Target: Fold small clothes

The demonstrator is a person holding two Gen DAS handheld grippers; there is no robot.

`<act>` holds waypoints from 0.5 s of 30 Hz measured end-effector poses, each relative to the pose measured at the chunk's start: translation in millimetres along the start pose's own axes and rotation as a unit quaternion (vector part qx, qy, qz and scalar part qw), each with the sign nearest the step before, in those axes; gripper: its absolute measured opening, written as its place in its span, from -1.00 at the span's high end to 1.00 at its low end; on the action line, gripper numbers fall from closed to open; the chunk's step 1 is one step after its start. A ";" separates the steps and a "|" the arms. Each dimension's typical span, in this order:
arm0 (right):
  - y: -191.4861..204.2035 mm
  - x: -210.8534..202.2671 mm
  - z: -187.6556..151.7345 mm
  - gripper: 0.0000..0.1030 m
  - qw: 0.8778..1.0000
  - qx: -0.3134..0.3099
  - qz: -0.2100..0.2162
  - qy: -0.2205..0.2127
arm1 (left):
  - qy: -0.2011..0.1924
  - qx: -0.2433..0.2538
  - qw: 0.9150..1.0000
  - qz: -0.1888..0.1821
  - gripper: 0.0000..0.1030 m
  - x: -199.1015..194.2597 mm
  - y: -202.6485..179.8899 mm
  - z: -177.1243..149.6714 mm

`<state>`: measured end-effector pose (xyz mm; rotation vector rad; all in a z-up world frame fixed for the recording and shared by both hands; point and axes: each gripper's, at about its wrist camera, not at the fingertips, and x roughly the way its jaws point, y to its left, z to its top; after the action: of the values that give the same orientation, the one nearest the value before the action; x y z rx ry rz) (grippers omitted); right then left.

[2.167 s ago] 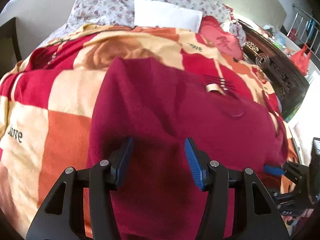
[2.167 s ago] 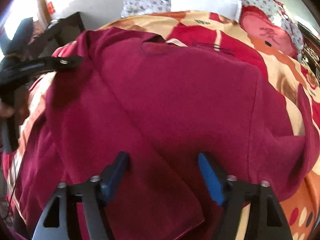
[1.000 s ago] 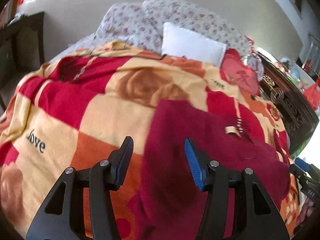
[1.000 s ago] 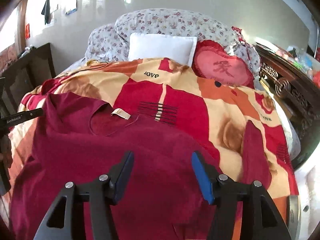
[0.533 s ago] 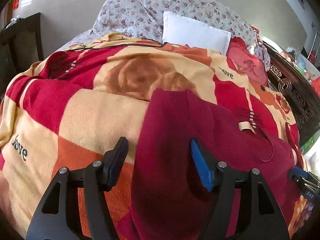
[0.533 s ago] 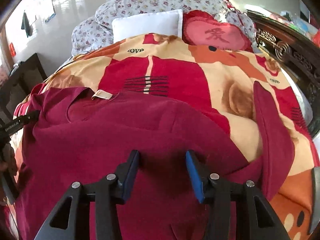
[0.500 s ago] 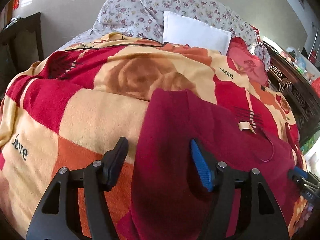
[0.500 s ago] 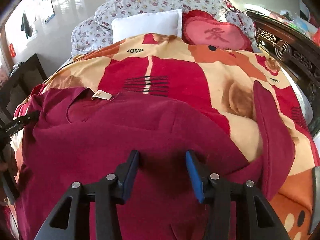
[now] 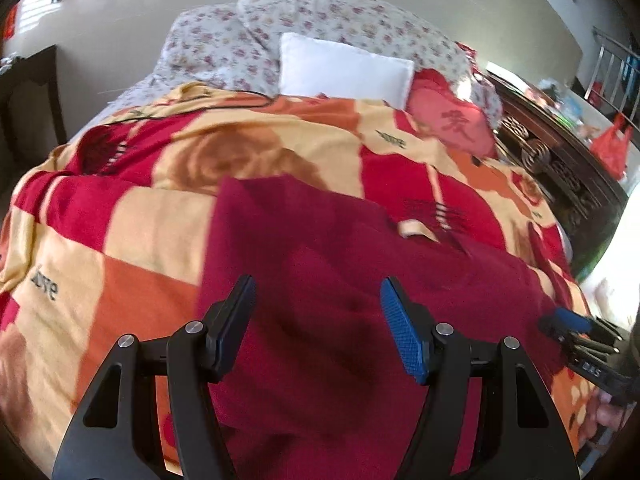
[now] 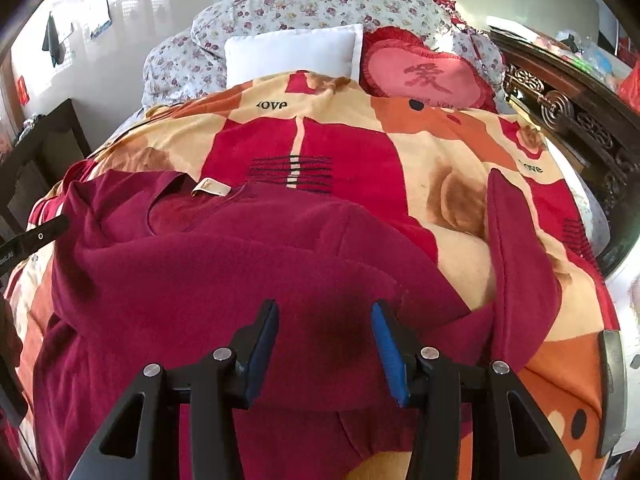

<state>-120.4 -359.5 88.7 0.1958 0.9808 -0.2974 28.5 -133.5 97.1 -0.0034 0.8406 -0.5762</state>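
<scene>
A dark red shirt (image 9: pixel 328 264) lies spread on the patterned blanket, its neck label (image 10: pixel 212 189) pointing towards the pillows. In the right wrist view one sleeve (image 10: pixel 516 248) sticks out to the right over the blanket. My left gripper (image 9: pixel 316 285) hovers open over the shirt's left part, with nothing between its pads. Just above a folded ridge of the shirt (image 10: pixel 224 280), my right gripper (image 10: pixel 324 306) has its jaws apart and no cloth pinched. The left wrist view catches the right gripper (image 9: pixel 572 322) at the far right edge.
A red, orange and cream blanket (image 9: pixel 132 240) covers the bed. At the head lie floral pillows (image 9: pixel 320 20), a white pillow (image 10: pixel 292 56) and a pink heart cushion (image 10: pixel 424 76). A dark carved wooden frame (image 10: pixel 568 120) runs along the right side, and dark furniture (image 10: pixel 36 160) stands left.
The left gripper slid right, further over the shirt, and its jaws stand wider than a second ago. The right gripper sank closer to the shirt and its jaws narrowed.
</scene>
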 end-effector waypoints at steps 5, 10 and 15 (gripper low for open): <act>0.4 0.1 -4.6 0.10 1.000 0.000 0.001 0.006 | 0.015 0.015 1.000 -0.008 -0.27 3.1 -18.2 -10.0; -0.3 4.9 -9.0 0.10 1.000 -0.002 -0.003 0.012 | 0.034 0.024 0.999 -0.007 -0.27 12.5 -28.1 -23.6; -0.5 10.8 -13.0 0.09 1.000 -0.007 -0.011 0.018 | 0.057 0.022 0.998 0.000 -0.27 26.1 -29.8 -36.4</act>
<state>-125.2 -357.9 72.6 0.1792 1.0202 -0.3075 2.3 -163.5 60.9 0.0699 0.9390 -0.5998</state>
